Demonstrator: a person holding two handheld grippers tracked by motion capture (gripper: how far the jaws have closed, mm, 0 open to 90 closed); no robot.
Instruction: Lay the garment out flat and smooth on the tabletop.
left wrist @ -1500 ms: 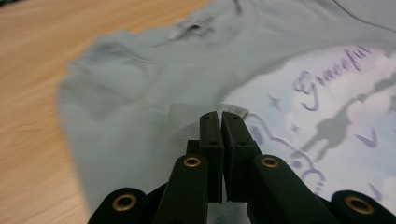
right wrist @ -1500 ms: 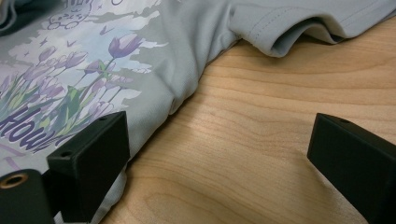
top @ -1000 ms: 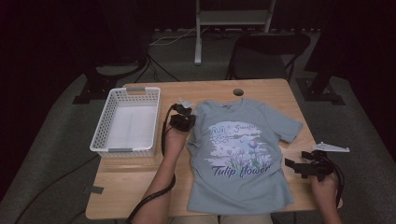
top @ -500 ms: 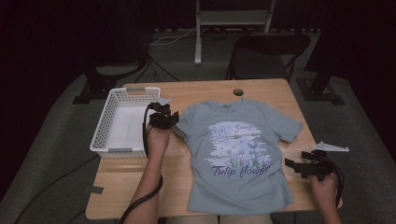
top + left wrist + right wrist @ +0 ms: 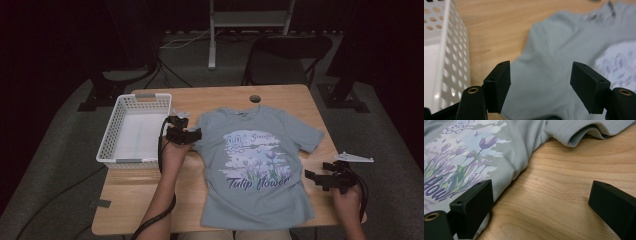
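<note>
I logged a light wooden table [image 5: 200,200] on grey floor, dark room behind. A pale blue printed T-shirt [image 5: 255,170] lay flat at centre; a white perforated plastic basket [image 5: 116,141] sat at ten o'clock. My left gripper [image 5: 186,131] and right gripper [image 5: 324,176] gaped wide, empty.

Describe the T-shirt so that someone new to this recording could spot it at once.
On the wooden table, right of the white perforated basket, the T-shirt lies spread flat, collar toward the far edge. The left gripper is at its sleeve, the right gripper beside its hem. It is grey-blue, with a purple tulip print and lettering.
</note>
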